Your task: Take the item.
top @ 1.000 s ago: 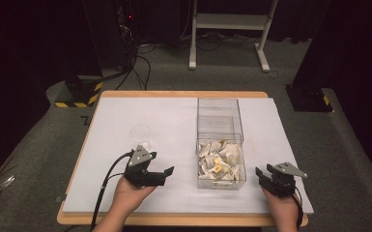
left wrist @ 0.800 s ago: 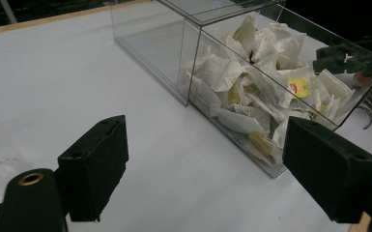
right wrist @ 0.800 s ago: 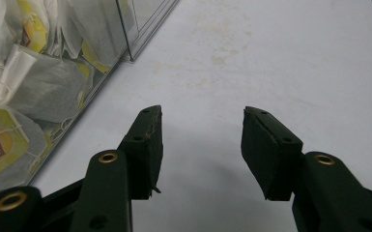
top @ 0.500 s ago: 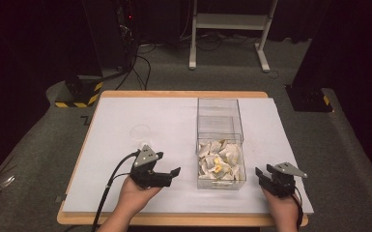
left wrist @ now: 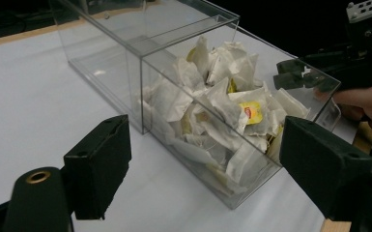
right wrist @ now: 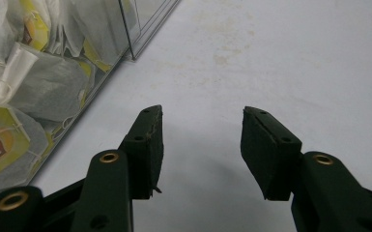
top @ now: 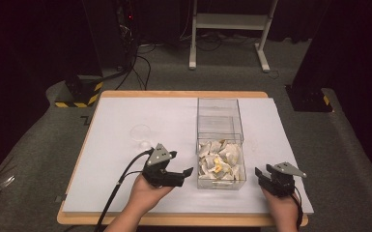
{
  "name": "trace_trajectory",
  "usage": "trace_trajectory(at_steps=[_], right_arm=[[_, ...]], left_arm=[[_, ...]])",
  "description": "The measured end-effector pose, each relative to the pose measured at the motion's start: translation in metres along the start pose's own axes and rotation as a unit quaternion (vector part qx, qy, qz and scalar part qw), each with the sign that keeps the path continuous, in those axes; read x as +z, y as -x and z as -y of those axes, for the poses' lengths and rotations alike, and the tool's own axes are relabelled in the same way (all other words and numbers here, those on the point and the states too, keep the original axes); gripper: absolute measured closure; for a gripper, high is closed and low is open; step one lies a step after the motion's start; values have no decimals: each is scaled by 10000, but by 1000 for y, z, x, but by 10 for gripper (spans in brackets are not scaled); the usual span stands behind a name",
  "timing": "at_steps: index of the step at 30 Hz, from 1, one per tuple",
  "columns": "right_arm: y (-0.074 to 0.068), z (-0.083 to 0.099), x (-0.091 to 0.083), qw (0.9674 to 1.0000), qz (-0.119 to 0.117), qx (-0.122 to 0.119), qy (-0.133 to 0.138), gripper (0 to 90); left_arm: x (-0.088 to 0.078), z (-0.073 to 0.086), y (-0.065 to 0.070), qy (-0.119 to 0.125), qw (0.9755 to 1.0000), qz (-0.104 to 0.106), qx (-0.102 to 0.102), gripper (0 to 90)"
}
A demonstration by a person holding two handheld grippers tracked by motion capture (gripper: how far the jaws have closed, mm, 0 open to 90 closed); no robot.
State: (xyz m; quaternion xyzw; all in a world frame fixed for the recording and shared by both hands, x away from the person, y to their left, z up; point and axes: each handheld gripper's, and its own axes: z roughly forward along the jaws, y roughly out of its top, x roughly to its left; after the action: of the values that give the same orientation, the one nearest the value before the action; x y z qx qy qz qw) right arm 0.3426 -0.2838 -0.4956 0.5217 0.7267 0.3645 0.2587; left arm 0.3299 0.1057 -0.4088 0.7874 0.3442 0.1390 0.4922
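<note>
Overhead, both grippers, left gripper (top: 189,171) and right gripper (top: 260,173), are flanking the clear box (top: 221,140) of tea bags (top: 221,162), empty. Left's view: jaws gaping, just narrowing slightly. Right's view: jaws parted, idle. Picking unstarted, I judge.

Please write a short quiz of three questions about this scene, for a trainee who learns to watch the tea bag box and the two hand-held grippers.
1. True or false: the left hand-held gripper holds a tea bag.
2. Which compartment of the clear box contains the tea bags: A) the one nearer the person, B) the farther one, C) both?
3. On which side of the clear box does the right hand-held gripper stand in the high view?

Key
1. False. Its jaws are open, with nothing between them.
2. A. The farther compartment looks empty.
3. To the right of the box, near the front edge of the table, jaws open and empty.
</note>
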Motion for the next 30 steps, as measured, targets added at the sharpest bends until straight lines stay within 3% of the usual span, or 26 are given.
trace_trajectory(at_steps=[9,21,25,30], right_arm=[[0,0,0,10000,-23,5,1,504],[1,0,-1,10000,-54,15,23,504],[2,0,-1,10000,-75,51,30,504],[2,0,-1,9999,-95,73,26,504]], left_arm=[[16,-13,12,-38,9998,196,69,222],[48,-27,15,-199,9991,333,195,301],[58,-29,13,-258,9989,336,220,339],[68,-32,13,-344,9985,343,263,453]])
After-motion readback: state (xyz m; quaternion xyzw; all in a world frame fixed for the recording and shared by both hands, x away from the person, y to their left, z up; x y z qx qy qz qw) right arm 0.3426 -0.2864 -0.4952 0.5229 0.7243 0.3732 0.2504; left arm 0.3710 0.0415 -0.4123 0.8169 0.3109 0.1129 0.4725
